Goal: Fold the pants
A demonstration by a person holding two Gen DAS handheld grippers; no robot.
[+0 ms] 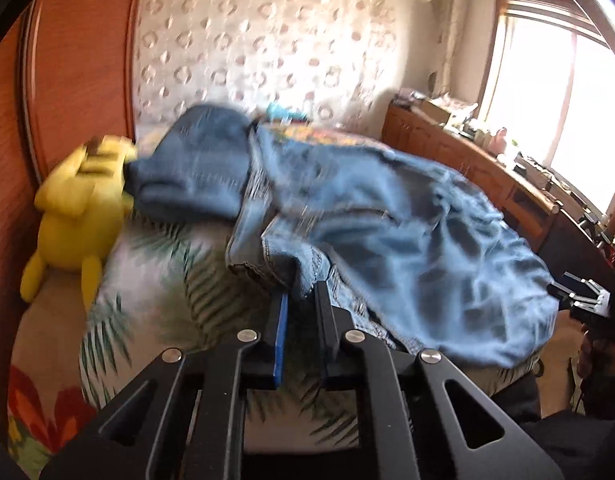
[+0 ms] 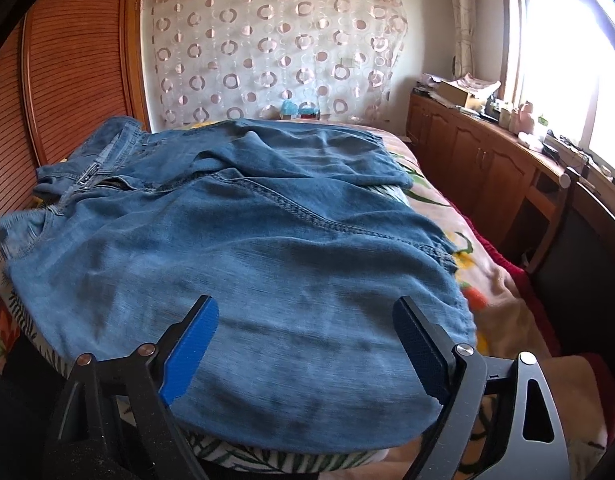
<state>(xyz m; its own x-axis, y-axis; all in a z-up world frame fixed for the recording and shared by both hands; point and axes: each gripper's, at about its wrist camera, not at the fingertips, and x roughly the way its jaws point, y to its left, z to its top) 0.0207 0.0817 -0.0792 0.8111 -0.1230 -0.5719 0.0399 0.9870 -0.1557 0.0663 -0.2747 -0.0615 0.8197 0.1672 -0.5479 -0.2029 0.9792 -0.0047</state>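
Note:
Blue denim pants [image 2: 243, 240] lie spread over a floral bed [image 2: 479, 280], waistband and zipper at the far left. My right gripper [image 2: 307, 316] is open, its blue-padded fingers [image 2: 191, 344] straddling the near edge of a pant leg without gripping it. In the left wrist view my left gripper [image 1: 301, 300] is shut on the waistband corner of the pants [image 1: 387, 216], lifting the cloth slightly. The right gripper [image 1: 579, 300] shows at the far right of that view, beside the leg end.
A yellow plush toy [image 1: 75, 204] lies at the bed's left against a wooden wardrobe [image 2: 67, 72]. A folded blue garment [image 1: 195, 168] sits next to it. A wooden cabinet [image 2: 487, 160] with clutter runs under the window at right. A patterned curtain [image 2: 275, 48] hangs behind.

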